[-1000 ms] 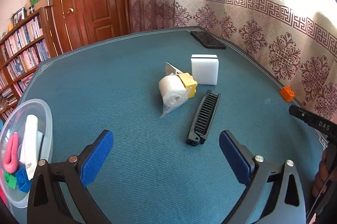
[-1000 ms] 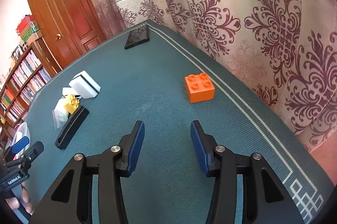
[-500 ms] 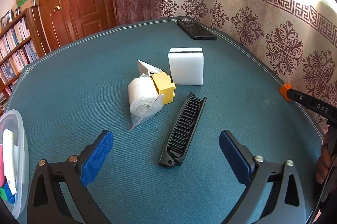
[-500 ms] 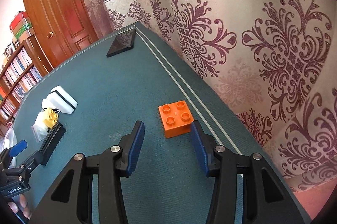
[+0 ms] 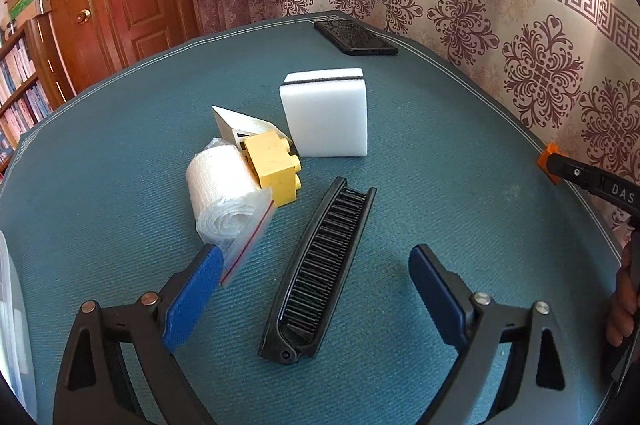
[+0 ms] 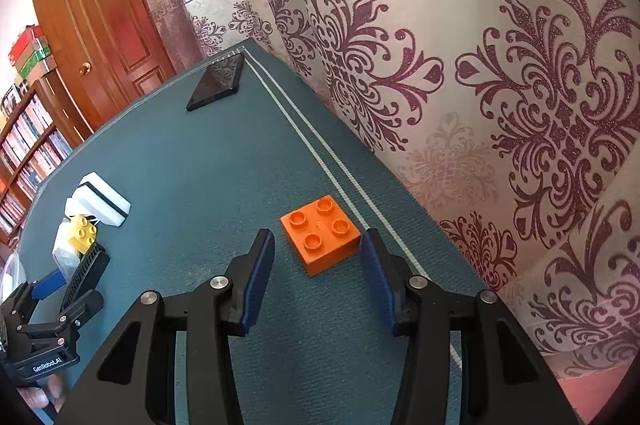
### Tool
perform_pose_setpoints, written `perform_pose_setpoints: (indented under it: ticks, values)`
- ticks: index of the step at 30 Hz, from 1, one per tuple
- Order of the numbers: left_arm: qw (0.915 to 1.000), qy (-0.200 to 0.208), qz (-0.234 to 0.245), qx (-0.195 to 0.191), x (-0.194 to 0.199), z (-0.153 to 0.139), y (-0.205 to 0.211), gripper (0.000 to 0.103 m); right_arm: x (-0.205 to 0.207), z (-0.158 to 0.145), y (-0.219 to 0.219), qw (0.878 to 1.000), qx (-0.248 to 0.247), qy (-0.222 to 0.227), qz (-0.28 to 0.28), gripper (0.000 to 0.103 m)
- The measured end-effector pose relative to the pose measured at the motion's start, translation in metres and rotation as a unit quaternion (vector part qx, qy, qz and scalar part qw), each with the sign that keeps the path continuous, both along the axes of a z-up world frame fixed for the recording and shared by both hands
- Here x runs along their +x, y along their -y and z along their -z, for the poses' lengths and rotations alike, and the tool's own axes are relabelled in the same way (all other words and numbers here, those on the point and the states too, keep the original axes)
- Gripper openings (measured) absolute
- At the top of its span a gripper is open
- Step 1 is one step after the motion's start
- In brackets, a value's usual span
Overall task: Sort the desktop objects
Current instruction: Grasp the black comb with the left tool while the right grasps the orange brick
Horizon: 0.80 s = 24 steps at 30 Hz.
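My left gripper [image 5: 314,275] is open, its blue fingers straddling a black folding comb [image 5: 320,269] lying on the teal table. Beside the comb sit a bagged white gauze roll [image 5: 222,191], a yellow brick [image 5: 274,165], a white sponge block [image 5: 326,117] and a white wedge [image 5: 236,123]. My right gripper [image 6: 318,267] is open with an orange brick [image 6: 320,235] between its fingertips, near the table's right edge; neither pad touches it. The orange brick [image 5: 548,161] peeks out behind the right gripper in the left wrist view.
A black phone [image 5: 354,37] lies at the far end of the table. A clear plastic container's rim [image 5: 8,305] shows at the left edge. A patterned curtain [image 6: 500,85] hangs along the right side. A door and bookshelf stand behind.
The left gripper moved forward over the comb, leaving the container almost out of view. The right gripper advanced until the orange brick lies between its fingers.
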<state>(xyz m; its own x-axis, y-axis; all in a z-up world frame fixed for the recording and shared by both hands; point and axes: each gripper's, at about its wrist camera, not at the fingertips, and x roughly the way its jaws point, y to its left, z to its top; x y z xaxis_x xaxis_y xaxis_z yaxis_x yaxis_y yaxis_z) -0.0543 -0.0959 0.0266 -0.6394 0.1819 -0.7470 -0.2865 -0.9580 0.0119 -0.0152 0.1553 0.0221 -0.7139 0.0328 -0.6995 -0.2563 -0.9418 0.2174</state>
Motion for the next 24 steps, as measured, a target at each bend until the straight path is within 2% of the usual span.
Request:
perform_pose_setpoints:
  ticks: [2,10,12,15,18,20,24]
  values:
    - [1.0,0.001,-0.004,0.001,-0.003,0.001,0.0,0.093,-0.005,0.001,0.001,1.0,0.003,0.002,0.0,0.049]
    - [0.9999,-0.003,-0.015,-0.001,-0.007,0.001,0.002,0.073,-0.014,0.006,0.006,1.0,0.02,0.014,-0.009,0.049]
    - [0.9999,-0.004,-0.012,-0.001,-0.006,0.0,0.001,0.062,-0.014,0.006,0.008,1.0,0.024,0.013,-0.011,0.048]
    - [1.0,-0.003,-0.006,0.002,-0.002,0.0,0.002,0.048,-0.012,0.005,0.015,0.999,0.029,0.01,-0.024,0.036]
    - [0.9999,0.0,-0.005,0.011,0.003,-0.001,0.004,0.035,-0.009,0.004,0.024,0.999,0.029,0.007,-0.039,0.034]
    - [0.9998,0.002,-0.008,0.017,0.006,-0.001,0.007,0.031,-0.006,0.003,0.032,0.998,0.031,0.004,-0.049,0.034]
    - [0.9992,0.011,-0.011,0.037,0.015,-0.002,0.014,0.031,-0.001,0.003,0.047,0.997,0.024,0.002,-0.07,0.034]
